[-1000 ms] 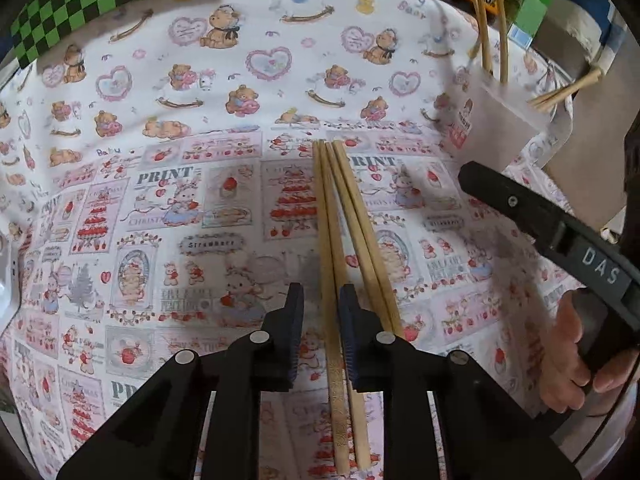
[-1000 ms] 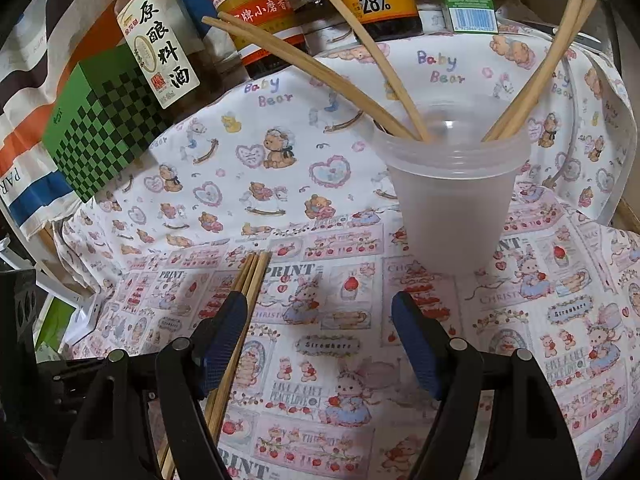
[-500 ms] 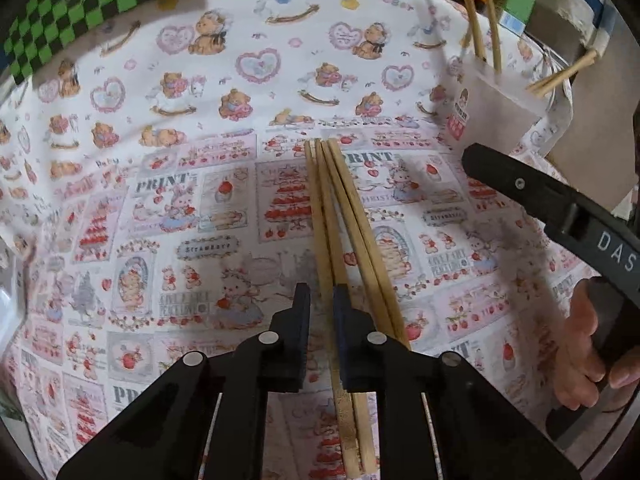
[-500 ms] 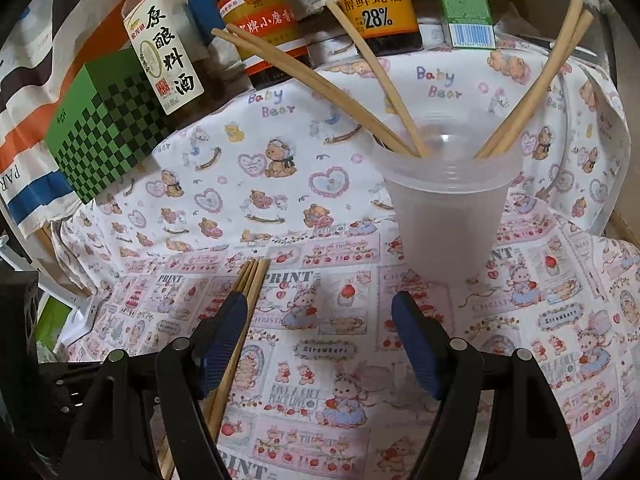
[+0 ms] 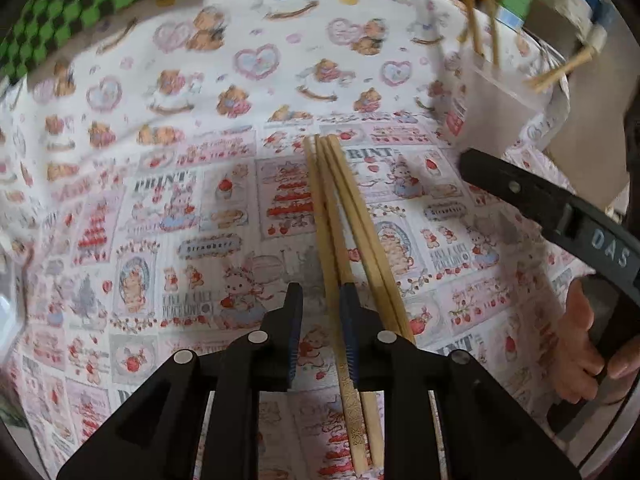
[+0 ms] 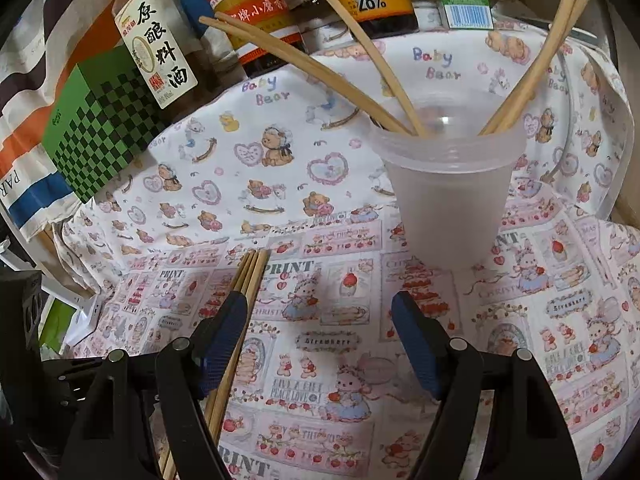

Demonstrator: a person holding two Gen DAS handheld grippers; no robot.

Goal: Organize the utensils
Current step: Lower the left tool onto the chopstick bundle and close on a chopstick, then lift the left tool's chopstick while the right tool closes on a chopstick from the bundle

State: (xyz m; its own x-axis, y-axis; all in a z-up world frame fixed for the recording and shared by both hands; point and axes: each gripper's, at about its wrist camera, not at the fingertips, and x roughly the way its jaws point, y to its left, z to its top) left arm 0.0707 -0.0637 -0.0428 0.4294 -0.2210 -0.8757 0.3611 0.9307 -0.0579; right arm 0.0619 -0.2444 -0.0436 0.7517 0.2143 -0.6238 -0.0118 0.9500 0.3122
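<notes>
done: we count five chopsticks standing in the plastic cup (image 6: 448, 200)
left: loose chopsticks (image 5: 340, 216) lying bundled on the worktop cloth (image 5: 160, 200)
left gripper (image 5: 320, 320): jaws opening, one chopstick between them, no grip
right gripper (image 6: 320, 344): jaws wide, empty, near cup
</notes>
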